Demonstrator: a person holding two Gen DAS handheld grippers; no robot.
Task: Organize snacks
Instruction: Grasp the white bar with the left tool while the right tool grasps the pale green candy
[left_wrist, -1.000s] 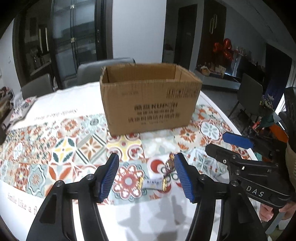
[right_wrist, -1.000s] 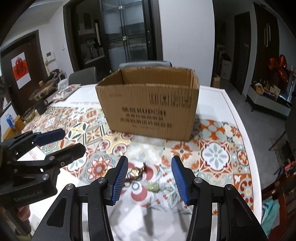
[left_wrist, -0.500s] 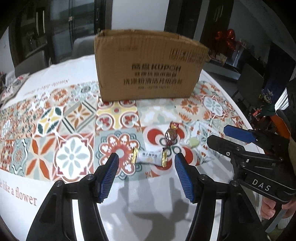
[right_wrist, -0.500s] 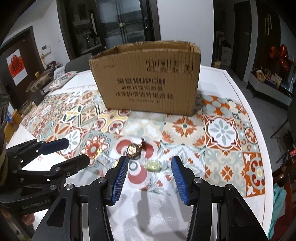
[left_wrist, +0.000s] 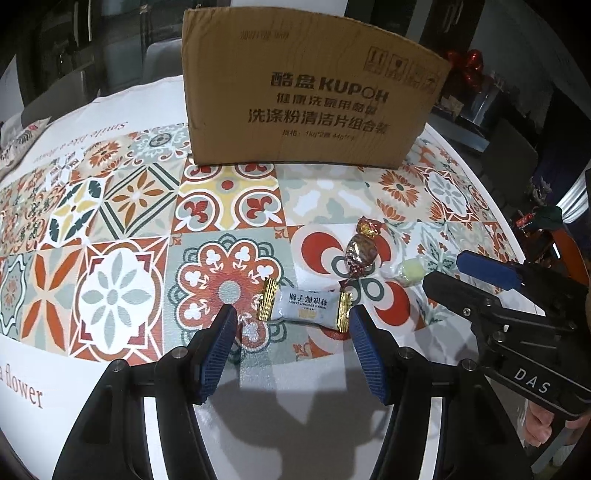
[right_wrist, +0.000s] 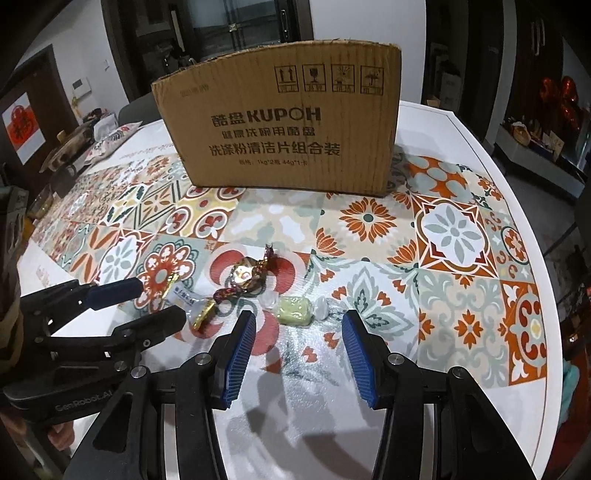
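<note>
Three wrapped sweets lie on the patterned tablecloth in front of a brown cardboard box (left_wrist: 310, 88) (right_wrist: 284, 125). A white candy with gold ends (left_wrist: 304, 304) (right_wrist: 188, 301) sits just ahead of my left gripper (left_wrist: 290, 314), whose jaws stand open on either side of it, above the cloth. A brown foil candy (left_wrist: 360, 253) (right_wrist: 245, 275) lies beyond it. The pale green candy (right_wrist: 293, 311) (left_wrist: 410, 271) lies just ahead of my right gripper (right_wrist: 299, 321), also open with nothing between its pads.
The table (right_wrist: 461, 129) is round with a white rim, its edge close on the right. Chairs (left_wrist: 159, 55) stand behind the box. Dishes and a packet (right_wrist: 107, 140) sit at the far left. Each gripper shows in the other's view, close beside it.
Both grippers have come down toward the table and tipped further downward. The candies now sit right at the fingertips, and the box's open top has dropped out of sight. Neither pair of jaws has changed width.
</note>
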